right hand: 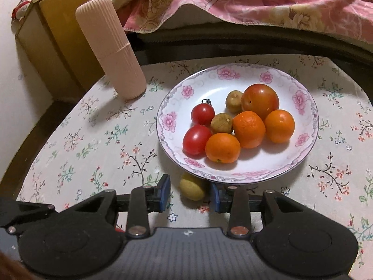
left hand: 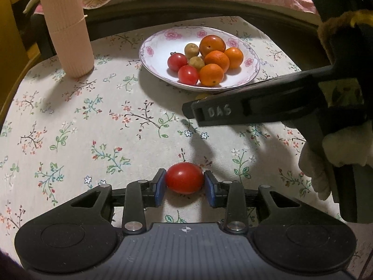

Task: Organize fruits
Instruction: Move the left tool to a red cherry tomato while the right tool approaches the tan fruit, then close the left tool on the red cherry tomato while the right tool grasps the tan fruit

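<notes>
Smooth, glossy red oval tomato (left hand: 184,181) resting on the matte floral-printed tablecloth (left hand: 70,126), squarely between the blue-padded fingertips (left hand: 160,186) of the left gripper (left hand: 184,185). Pads right at its two sides, apparently touching; firm grip or mere contact cannot be told.

Dull yellow, oval small fruit (right hand: 192,189) lying on the cloth between the fingers of the right gripper (right hand: 190,193), just under the near rim of the plate. Fingers spread wide there, a clear gap between the left pad (right hand: 165,192) and the fruit; right pad close beside it, contact unclear.

Beyond the fingertips, glazed white porcelain plate with pink roses on its rim (right hand: 233,72), shallow and round, holding two shiny red cherry tomatoes (right hand: 197,140), two rough brownish-green small fruits (right hand: 222,123), three dimpled orange mandarins (right hand: 222,148) and one larger smooth orange-red fruit (right hand: 260,100), all bunched and touching.

Farther left of the plate, upright ribbed pale pink cylindrical container (right hand: 112,49) standing on the cloth. Behind everything, rumpled pink floral fabric (right hand: 256,2).
</notes>
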